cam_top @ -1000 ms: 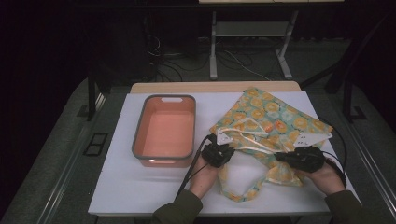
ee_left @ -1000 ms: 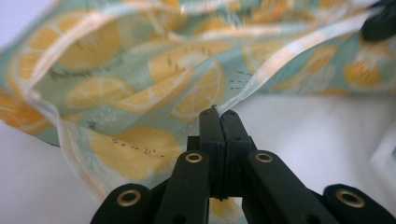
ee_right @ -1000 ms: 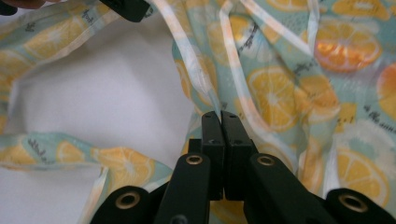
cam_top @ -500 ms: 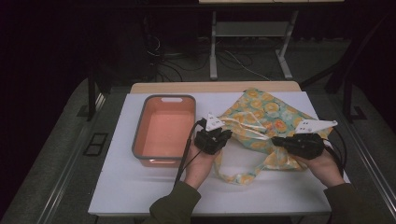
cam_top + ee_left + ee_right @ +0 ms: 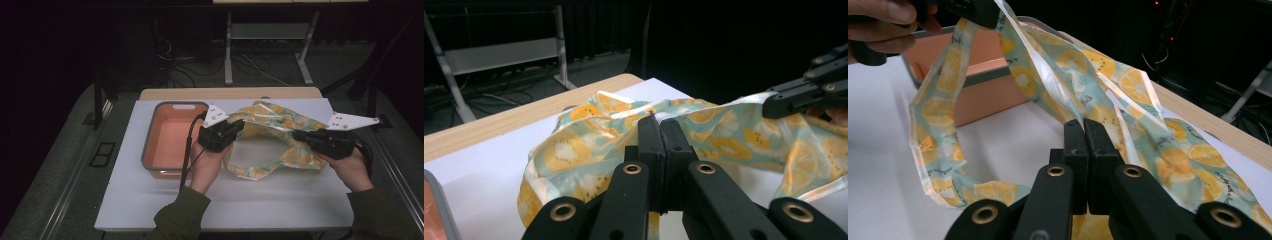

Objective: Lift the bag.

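Fruit-print plastic bag (image 5: 272, 131), stretched open, lifted above table

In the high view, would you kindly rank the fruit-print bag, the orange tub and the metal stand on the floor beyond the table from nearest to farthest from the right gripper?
1. The fruit-print bag, clamped in the right gripper itself at its right end.
2. The orange tub, across the table on the left.
3. The metal stand, on the floor beyond the far edge.

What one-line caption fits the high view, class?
Both grippers, left gripper and right gripper, clamp the fruit-print bag lifted beside the orange tub.
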Motion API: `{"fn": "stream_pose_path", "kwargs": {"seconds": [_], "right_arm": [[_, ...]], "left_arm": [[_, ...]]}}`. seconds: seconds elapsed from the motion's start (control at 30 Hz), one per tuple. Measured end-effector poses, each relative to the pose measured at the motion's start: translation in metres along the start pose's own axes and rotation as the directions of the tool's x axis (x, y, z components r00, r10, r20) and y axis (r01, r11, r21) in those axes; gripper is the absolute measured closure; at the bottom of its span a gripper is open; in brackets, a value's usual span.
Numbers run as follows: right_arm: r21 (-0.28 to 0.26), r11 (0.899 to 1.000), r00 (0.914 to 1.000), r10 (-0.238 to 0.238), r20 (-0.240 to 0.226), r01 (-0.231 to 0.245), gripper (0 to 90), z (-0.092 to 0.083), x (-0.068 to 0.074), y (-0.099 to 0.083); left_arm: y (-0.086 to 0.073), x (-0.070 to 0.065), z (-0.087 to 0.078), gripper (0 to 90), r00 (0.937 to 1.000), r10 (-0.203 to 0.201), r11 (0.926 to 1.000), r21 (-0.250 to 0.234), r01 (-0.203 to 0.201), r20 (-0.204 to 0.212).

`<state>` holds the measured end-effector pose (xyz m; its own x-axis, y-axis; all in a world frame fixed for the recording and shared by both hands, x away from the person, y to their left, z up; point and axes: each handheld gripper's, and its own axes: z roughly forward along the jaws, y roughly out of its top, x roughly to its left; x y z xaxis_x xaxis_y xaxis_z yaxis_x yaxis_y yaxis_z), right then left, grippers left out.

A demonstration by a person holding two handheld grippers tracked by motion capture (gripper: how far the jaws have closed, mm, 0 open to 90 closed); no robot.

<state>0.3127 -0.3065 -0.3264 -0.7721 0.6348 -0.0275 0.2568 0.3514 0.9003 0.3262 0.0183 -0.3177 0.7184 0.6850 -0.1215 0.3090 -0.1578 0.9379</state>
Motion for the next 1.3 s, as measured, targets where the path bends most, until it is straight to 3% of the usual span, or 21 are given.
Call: {"fn": "stream_pose_path", "kwargs": {"seconds": [0.27,0.37,0.43,0.53,0.67,0.77,0.87,0.9,0.93,1.1,1.3], "right_arm": [[0.07,0.997,0.9977,0.033,0.059,-0.037,89.0,0.031,-0.024,-0.006],[0.077,0.995,0.9958,0.058,0.07,-0.064,89.0,0.039,-0.032,-0.009],[0.09,0.992,0.993,0.081,0.086,-0.089,89.0,0.048,-0.04,-0.011],[0.131,0.984,0.9869,0.108,0.12,-0.123,89.0,0.068,-0.054,-0.012],[0.142,0.979,0.982,0.128,0.139,-0.148,89.0,0.078,-0.062,-0.012],[0.154,0.973,0.9748,0.144,0.17,-0.171,89.0,0.087,-0.07,-0.013],[0.175,0.965,0.9699,0.165,0.179,-0.197,89.0,0.096,-0.075,-0.019],[0.185,0.96,0.9673,0.179,0.179,-0.212,88.9,0.099,-0.077,-0.022],[0.185,0.96,0.9673,0.179,0.179,-0.212,88.9,0.099,-0.077,-0.022],[0.174,0.959,0.9666,0.197,0.164,-0.225,88.1,0.097,-0.076,-0.024],[0.213,0.948,0.9641,0.202,0.173,-0.236,88.1,0.106,-0.078,-0.031]], "left_arm": [[0.0,0.028,0.039,89.1,0.9981,-0.057,0.9955,0.074,0.059,-0.023],[0.0,0.037,0.057,88.9,0.9972,-0.044,0.9909,0.125,0.051,-0.061],[-0.001,0.043,0.07,88.9,0.9951,-0.033,0.9849,0.166,0.049,-0.094],[0.0,0.052,0.087,88.8,0.989,-0.057,0.9759,0.201,0.084,-0.137],[0.001,0.059,0.102,88.7,0.982,-0.067,0.968,0.227,0.107,-0.177],[-0.001,0.061,0.113,88.4,0.9786,-0.049,0.956,0.274,0.104,-0.2],[-0.003,0.063,0.116,86.1,0.9767,-0.069,0.9508,0.283,0.126,-0.203],[-0.004,0.063,0.115,75.7,0.9766,-0.067,0.9488,0.29,0.125,-0.205],[-0.004,0.063,0.114,75.7,0.977,-0.064,0.9481,0.293,0.123,-0.203],[0.0,0.061,0.1,49.2,0.9852,-0.079,0.9559,0.269,0.118,-0.152],[0.002,0.063,0.07,42.2,0.9878,-0.098,0.9676,0.221,0.123,-0.121]]}}
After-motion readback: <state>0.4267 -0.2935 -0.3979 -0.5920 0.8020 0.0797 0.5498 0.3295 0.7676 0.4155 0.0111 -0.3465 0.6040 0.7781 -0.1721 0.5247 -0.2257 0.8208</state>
